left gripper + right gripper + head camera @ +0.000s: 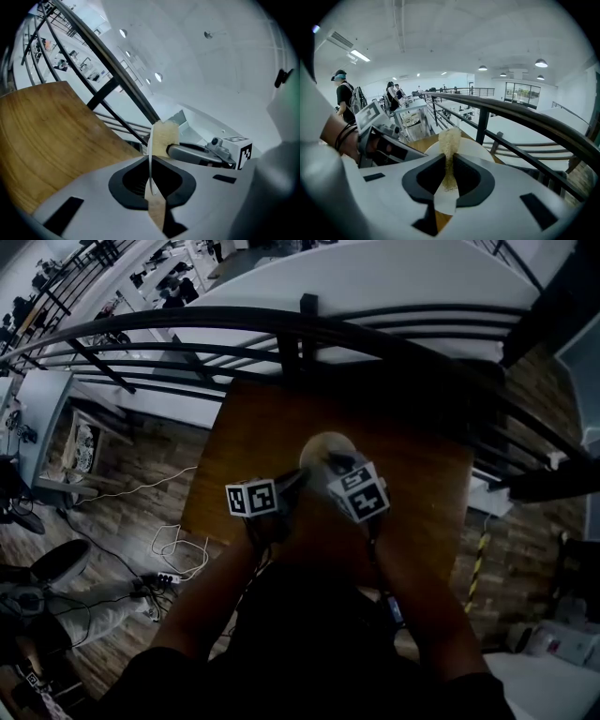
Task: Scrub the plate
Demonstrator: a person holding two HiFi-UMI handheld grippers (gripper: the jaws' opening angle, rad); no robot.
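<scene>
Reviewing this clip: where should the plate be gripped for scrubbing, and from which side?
By the rim, coming in edge-on, as the left tool does here. The plate is flat and thin, so a rim pinch leaves its face free for the sponge.
</scene>
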